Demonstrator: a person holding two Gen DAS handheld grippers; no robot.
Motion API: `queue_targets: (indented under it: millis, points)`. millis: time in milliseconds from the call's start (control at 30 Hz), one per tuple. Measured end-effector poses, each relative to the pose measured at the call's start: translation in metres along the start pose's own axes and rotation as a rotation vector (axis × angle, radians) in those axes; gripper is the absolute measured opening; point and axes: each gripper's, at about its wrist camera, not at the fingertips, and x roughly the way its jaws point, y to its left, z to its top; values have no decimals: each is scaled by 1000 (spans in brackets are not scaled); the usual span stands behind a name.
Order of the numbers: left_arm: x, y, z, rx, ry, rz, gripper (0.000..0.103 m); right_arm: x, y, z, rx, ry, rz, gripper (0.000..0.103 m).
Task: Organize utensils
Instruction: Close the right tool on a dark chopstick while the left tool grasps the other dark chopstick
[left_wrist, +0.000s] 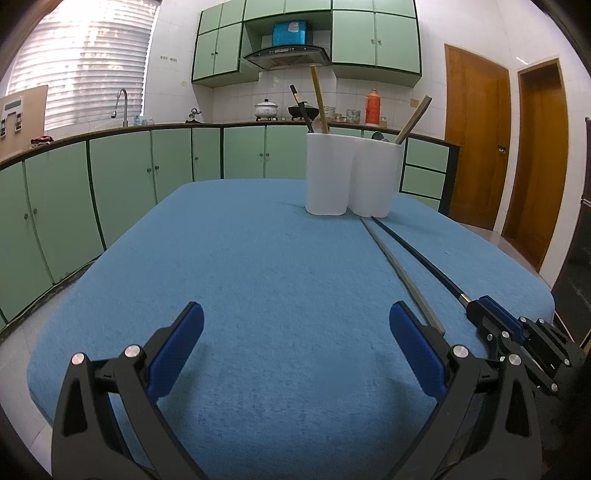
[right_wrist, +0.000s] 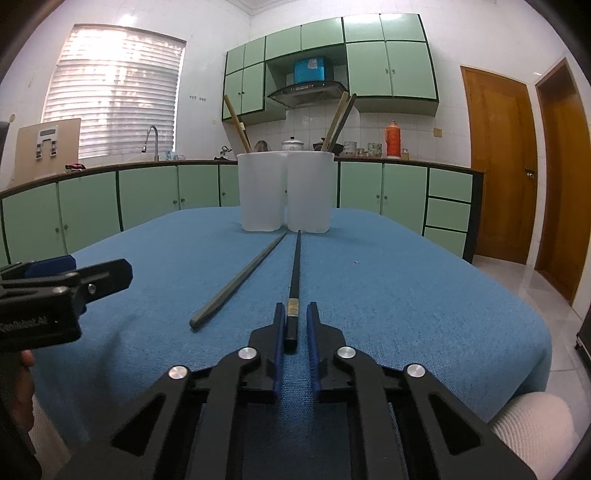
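- Chopsticks are what is being sorted: two lie loose on the blue tablecloth (right_wrist: 424, 295), a black chopstick (right_wrist: 294, 280) and a grey-green chopstick (right_wrist: 240, 280), both running from lower centre of the right wrist view up toward the white holder (right_wrist: 284, 192) at centre.
- Holder count: one white holder with two rounded compartments side by side, standing at the far end of the cloth.
- Sticks already standing in the holder: in the right wrist view I count one tan stick (right_wrist: 236, 122) leaning left from the left compartment and a tan and a dark one close together (right_wrist: 341, 118) in the right compartment. The left wrist view hints at more, including something spoon-like, but that is too small to tell.
- Right gripper (right_wrist: 295, 321): its blue pads sit on either side of the black chopstick's near end, narrowly parted, with a sliver of gap on each side, so it looks about to pinch rather than gripping.
- Left gripper (left_wrist: 295, 332): spread wide over bare cloth, holding nothing, low in the left wrist view.
- Step in hand, as I judge it: picking up the black chopstick.
- Next move calls for closing squarely on the thin stick, lifting it without rolling it, and tipping it upright into a compartment.
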Motion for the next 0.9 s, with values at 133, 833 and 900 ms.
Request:
queue_targets:
  millis: [133,833,900]
  points:
    - [0,-4,1,3,-1,-6,98,0,0,-1,-3,-5,3,7]
    - [17,-69,-7,47,45,-103,70,-33,-45,-4,80,-43,-135,6]
    - [22,-72,-10,44,60,-99,64,-33,-49,-4,91,-42,-136,6]
